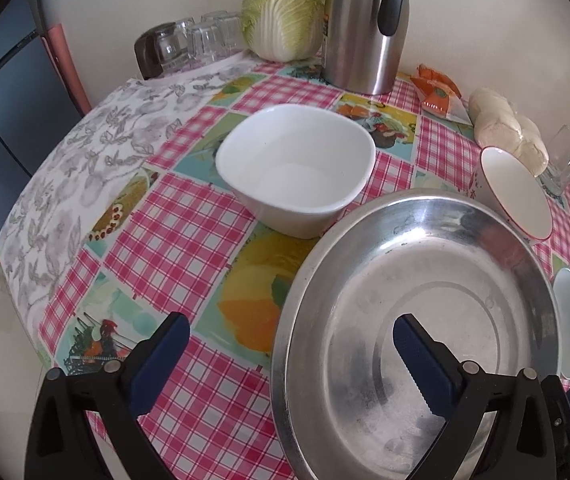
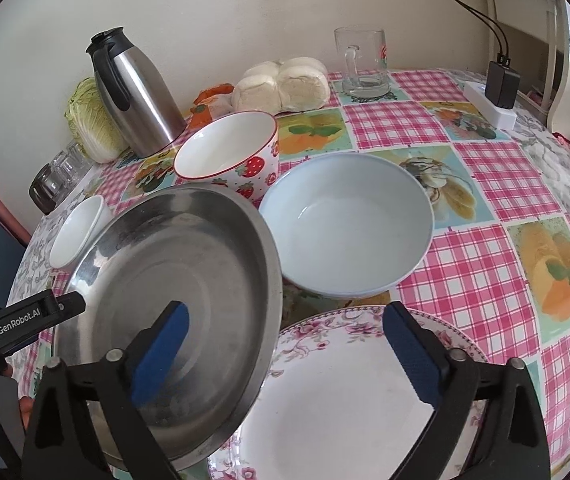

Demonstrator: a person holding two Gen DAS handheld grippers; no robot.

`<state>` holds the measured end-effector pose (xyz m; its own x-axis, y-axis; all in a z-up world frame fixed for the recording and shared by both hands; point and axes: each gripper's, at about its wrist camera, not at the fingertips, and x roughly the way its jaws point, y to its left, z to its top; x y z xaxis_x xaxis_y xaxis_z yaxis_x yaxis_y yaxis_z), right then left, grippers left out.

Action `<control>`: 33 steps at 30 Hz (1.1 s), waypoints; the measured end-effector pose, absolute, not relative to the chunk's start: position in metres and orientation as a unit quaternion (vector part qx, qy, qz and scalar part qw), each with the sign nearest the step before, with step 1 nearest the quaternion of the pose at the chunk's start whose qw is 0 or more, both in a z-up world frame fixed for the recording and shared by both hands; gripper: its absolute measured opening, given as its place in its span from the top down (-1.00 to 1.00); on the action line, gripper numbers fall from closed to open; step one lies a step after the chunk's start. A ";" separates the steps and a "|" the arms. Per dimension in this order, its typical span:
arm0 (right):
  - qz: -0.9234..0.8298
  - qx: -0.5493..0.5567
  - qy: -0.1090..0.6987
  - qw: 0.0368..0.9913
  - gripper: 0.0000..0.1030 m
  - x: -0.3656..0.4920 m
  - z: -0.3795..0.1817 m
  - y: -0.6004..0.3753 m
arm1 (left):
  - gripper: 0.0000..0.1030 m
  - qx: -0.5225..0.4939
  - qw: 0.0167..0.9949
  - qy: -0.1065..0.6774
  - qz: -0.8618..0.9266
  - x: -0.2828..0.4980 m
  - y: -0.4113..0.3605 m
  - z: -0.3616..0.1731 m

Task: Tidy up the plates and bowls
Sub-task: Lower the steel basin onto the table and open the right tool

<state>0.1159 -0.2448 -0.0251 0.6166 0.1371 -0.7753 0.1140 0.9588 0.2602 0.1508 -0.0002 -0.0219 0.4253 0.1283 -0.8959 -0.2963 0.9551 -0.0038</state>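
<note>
A steel plate (image 1: 425,300) lies near the table's front, and its right edge overlaps a floral-rimmed plate (image 2: 345,400). My left gripper (image 1: 289,322) is open and straddles the steel plate's left rim; neither pad touches it. My right gripper (image 2: 285,312) is open too, with one finger over the steel plate (image 2: 173,280) and the other over the floral plate. Behind them stand a square white bowl (image 1: 297,168), a strawberry-print bowl (image 2: 229,152) and a pale blue bowl (image 2: 349,224).
At the back by the wall are a steel thermos jug (image 1: 365,24), a cabbage (image 1: 285,12), upturned glasses (image 1: 197,40), bagged buns (image 2: 285,84) and a glass mug (image 2: 365,64). A power strip with a charger (image 2: 501,92) sits at the far right.
</note>
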 end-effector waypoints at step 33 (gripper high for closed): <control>-0.075 0.180 0.406 0.893 -0.95 0.052 -0.015 -0.317 | -1.00 -0.072 0.875 0.478 -0.025 0.091 -0.092 0.025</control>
